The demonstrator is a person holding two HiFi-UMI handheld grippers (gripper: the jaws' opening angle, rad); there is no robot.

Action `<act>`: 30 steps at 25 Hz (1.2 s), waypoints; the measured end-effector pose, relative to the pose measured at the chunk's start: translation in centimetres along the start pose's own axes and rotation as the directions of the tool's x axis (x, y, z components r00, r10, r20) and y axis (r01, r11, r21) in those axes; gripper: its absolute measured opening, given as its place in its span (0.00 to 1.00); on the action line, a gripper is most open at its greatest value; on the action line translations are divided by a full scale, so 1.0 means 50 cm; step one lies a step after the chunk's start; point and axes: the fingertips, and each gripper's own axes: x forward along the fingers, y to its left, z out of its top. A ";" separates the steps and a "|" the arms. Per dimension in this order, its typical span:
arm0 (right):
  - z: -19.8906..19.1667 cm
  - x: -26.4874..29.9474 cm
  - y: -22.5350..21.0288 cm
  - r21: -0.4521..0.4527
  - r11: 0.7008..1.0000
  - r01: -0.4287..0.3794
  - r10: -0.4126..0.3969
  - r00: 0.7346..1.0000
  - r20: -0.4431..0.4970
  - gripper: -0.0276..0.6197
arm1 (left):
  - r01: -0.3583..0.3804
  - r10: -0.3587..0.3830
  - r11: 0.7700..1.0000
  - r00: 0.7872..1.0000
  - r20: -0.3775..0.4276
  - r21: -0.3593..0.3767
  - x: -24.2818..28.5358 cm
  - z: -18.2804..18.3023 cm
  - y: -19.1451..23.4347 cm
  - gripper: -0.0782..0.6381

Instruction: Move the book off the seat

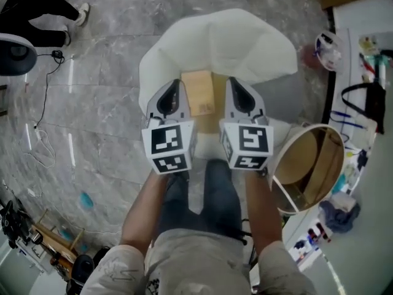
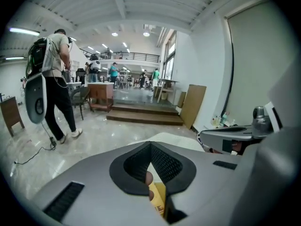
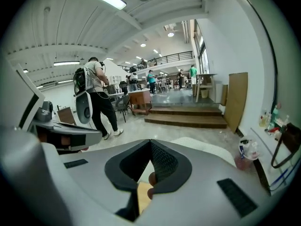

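Above the seat [image 1: 245,48] both grippers hang side by side, tips pointing to 12 o'clock. On the left gripper [image 2: 151,145] the jaws are pressed together, pad on pad, with nothing between them. The right gripper [image 3: 150,142] is the same, closed tight and empty. Under each pair of pads a strip of the tan book [image 1: 198,92] shows through the gap.

From the head view the book lies flat on the seat cushion, in the lane between the two grippers. The left gripper is at its 9 o'clock and the right gripper at its 3 o'clock. The left gripper's edge overlaps the book's left side in that view, and I cannot tell whether they touch. The right gripper shows a sliver of cushion between itself and the book.

Bare forearms [image 1: 144,208] run back from the grippers toward 6 o'clock. The seat is white, with a curved back at 12 o'clock, and stands on a grey marble floor [image 1: 92,103].

At 4 o'clock from the book, just beside the seat, is a round bin [image 1: 310,165] with a white rim and a tan inside. A cluttered white table [image 1: 368,183] runs along 3 o'clock, with a pink cup [image 1: 328,48] at 2 o'clock. Far off at 10 o'clock are someone's shoes [image 1: 77,14], and a cable [image 1: 46,97] trails over the floor below them.

Both gripper views look level across a hall. A walker [image 2: 54,79] with a backpack is at 10 o'clock, steps [image 2: 146,114] are at 12 o'clock, and a board [image 2: 193,105] leans on the wall at 2 o'clock.
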 end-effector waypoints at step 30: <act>-0.752 0.412 -0.009 0.131 0.991 -0.023 0.062 0.951 -0.303 0.26 | -0.034 -0.016 0.990 0.938 -0.348 -0.136 0.429 -0.753 0.102 0.33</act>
